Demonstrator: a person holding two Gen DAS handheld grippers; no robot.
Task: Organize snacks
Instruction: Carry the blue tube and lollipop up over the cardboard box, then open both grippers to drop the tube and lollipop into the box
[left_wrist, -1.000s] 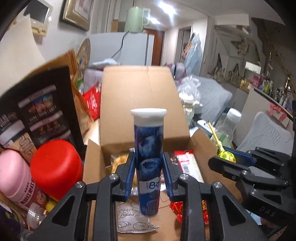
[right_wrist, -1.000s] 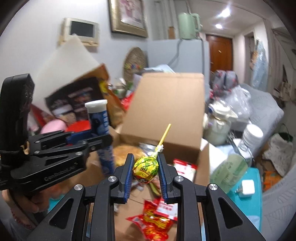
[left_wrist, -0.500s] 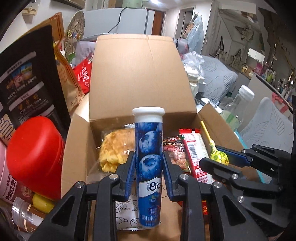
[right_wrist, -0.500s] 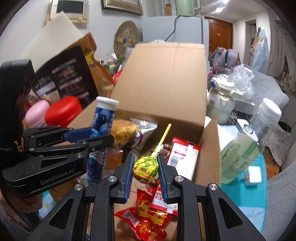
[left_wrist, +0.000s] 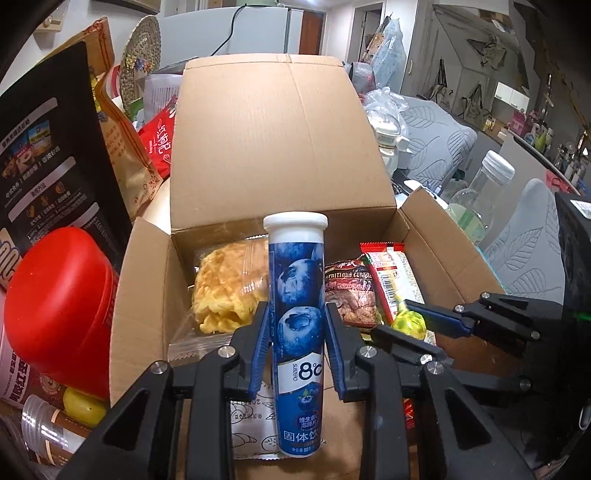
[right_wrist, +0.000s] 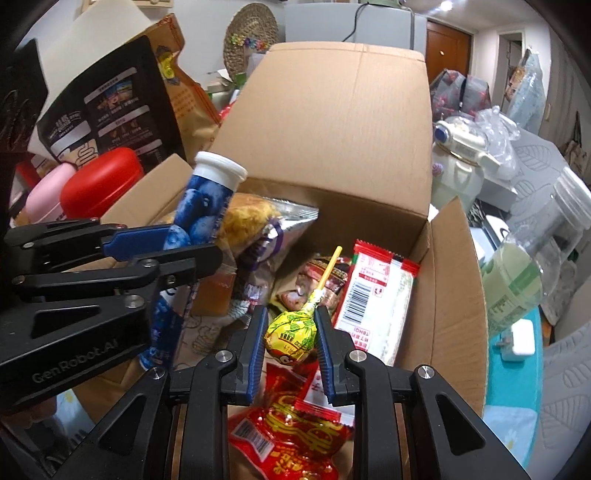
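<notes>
My left gripper (left_wrist: 297, 321) is shut on an upright blue blueberry tablet tube (left_wrist: 297, 295) with a white cap, held over the open cardboard box (left_wrist: 266, 140). The tube also shows in the right wrist view (right_wrist: 201, 210). My right gripper (right_wrist: 290, 325) is shut on a yellow-green wrapped lollipop (right_wrist: 290, 338), its stick pointing up, above the box's right half. The lollipop also shows in the left wrist view (left_wrist: 408, 321). Inside the box lie a waffle pack (left_wrist: 229, 288), a brown cereal pack (left_wrist: 349, 291), a red-edged white bar (right_wrist: 375, 299) and a red snack pack (right_wrist: 291, 432).
A red lid jar (left_wrist: 59, 314) and pink jar (right_wrist: 48, 192) stand left of the box, with a black snack bag (left_wrist: 48, 162) behind. A clear bottle with greenish liquid (right_wrist: 517, 273) and a white teapot (right_wrist: 458, 162) stand to the right. The box's back flap stands upright.
Both grippers have moved down and forward over the open box with their items still held. The box interior now fills more of both views.
</notes>
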